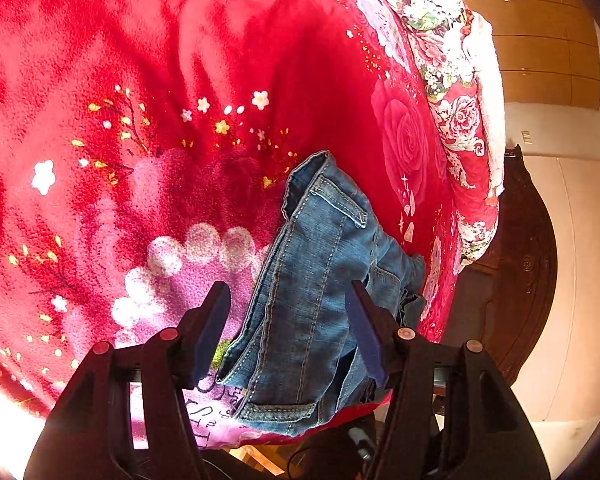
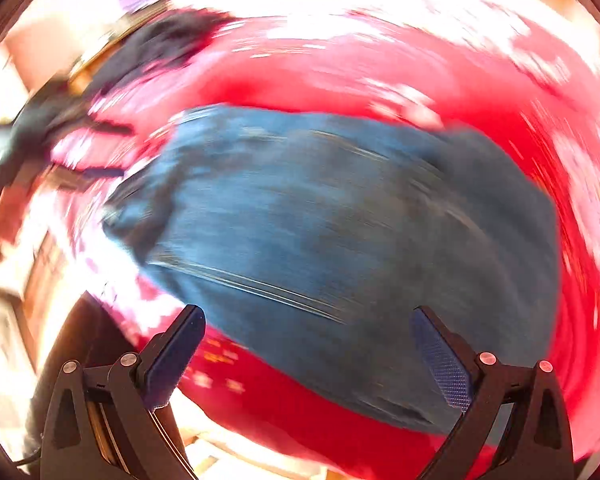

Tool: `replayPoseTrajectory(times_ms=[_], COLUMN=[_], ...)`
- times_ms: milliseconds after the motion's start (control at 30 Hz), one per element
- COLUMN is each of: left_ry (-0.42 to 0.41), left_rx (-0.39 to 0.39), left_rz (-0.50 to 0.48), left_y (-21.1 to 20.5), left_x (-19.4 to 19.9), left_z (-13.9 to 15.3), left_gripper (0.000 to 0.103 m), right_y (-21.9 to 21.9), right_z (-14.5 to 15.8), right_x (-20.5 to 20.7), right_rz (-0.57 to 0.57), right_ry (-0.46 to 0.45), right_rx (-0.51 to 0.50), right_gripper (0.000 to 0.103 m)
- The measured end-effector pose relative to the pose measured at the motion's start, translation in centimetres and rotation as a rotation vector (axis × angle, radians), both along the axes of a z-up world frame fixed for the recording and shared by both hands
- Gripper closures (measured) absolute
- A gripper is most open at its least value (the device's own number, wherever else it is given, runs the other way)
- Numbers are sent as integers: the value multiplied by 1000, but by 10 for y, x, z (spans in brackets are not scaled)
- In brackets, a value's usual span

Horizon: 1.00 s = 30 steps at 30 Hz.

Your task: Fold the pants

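Note:
Blue denim pants (image 1: 316,280) lie folded in a bundle on the red floral blanket (image 1: 180,80), near its lower right edge. My left gripper (image 1: 288,292) is open, its jaws standing on either side of the bundle, just above it, holding nothing. In the right wrist view the pants (image 2: 340,216) fill the middle, heavily blurred. My right gripper (image 2: 308,320) is open wide just short of the pants' near edge, holding nothing.
The blanket's folded floral border (image 1: 452,92) runs along the right. Dark carved wood furniture (image 1: 520,264) and a pale floor (image 1: 580,280) lie beyond the bed edge. In the right wrist view a dark blurred shape (image 2: 60,132) sits at the far left.

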<state>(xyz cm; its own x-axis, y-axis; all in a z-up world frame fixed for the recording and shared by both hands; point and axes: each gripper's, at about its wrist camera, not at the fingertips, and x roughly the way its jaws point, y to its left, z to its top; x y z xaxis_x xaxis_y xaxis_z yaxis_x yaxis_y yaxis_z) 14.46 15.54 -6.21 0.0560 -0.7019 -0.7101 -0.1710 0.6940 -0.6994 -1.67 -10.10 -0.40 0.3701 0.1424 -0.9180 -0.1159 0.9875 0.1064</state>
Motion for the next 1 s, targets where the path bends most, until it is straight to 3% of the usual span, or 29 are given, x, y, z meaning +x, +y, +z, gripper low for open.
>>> replayPoseTrajectory(times_ms=[167,333,433,467,567,667,700,733,767,833,867,1000], left_ry=[7,3,-6,0,46,14,-6,-18,-23,-49,-58,-104], left_rx=[-35,22,71,78,32,17,13,5,2,18,18,-31], left_rz=[-17,-96,-154,-176,-218,-276,-292,-305,-310,-309,-307,-301], left_y=[-4,-14,-31,-38,-60,-80,-84,-87,-87,-87,-87,-93], left_x=[26,60,76,79,82,77,74,72,70,66,64,52], left_z=[-4,-5,-7,-10,-21,-14,-11,-7,-5,4,8,35], left_gripper=[45,43,40,34,30,30,35,58,70,78,83,84], right_y=[87,153,165,165,165,163,162,160,158,155,152,139], right_z=[-8,-34,-52,-55,-55,-56,-54,-53,-48,-41,-37,-20], right_x=[9,8,2,1,3,8,6,6,5,12,15,14], right_rz=[212,374,412,411,399,408,409,409,405,397,391,361], right_ry=[-47,-86,-93,-94,-100,-108,-111,-115,-127,-147,-145,-179], right_rx=[-132,-332,-445,-453,-445,-439,-433,-416,-399,-369,-343,-289], right_gripper=[0,0,0,0,1,2,4,8,31,73,73,82])
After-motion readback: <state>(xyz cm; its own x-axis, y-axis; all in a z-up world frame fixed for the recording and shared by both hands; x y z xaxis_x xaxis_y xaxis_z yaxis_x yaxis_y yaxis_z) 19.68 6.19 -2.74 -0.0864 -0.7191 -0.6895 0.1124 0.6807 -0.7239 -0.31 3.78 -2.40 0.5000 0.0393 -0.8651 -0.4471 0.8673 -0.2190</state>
